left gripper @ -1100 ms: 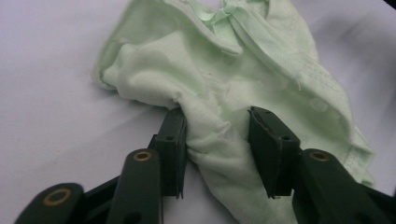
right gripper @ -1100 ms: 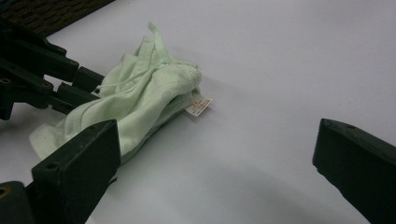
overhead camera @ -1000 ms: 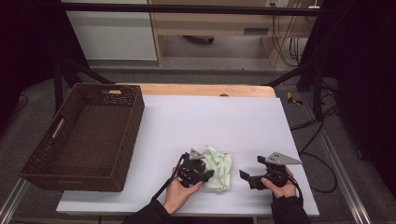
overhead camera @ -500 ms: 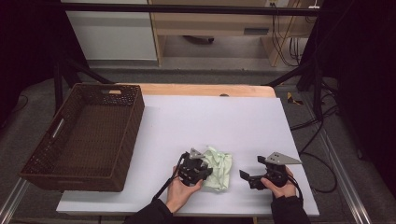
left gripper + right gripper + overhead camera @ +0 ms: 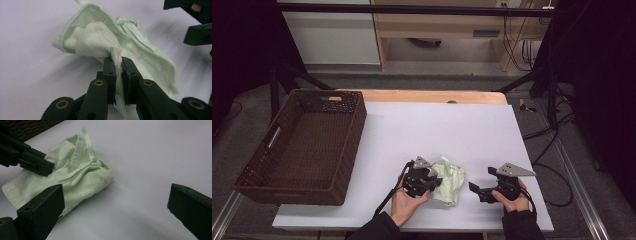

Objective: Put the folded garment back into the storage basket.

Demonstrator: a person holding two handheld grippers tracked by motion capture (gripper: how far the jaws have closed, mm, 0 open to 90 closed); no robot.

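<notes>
The crumpled pale-green cloth garment with a thin ribbon tie (image 5: 449,185) lies on the white counter (image 5: 452,130), well to the right of the dark brown woven basket (image 5: 302,145) and toward the near edge. The left gripper (image 5: 428,181) sits at the side of the heap that faces the basket, and its jaws have just been closing: in the left gripper view they are clenched on a raised fold of the garment (image 5: 117,53), cloth squeezed between the two black pads. So the cloth runs out from those jaws away from the basket, its longer stretch trailing toward the right gripper (image 5: 476,190).

That right gripper rests on the counter beyond the garment's far side, apart from it, jaws spread wide with nothing between them; in its own view the garment (image 5: 75,175) lies ahead and toward its left jaw. The left hand is plainly the nearer one, and I'd judge any carry toward the basket would drag the loose end behind.
</notes>
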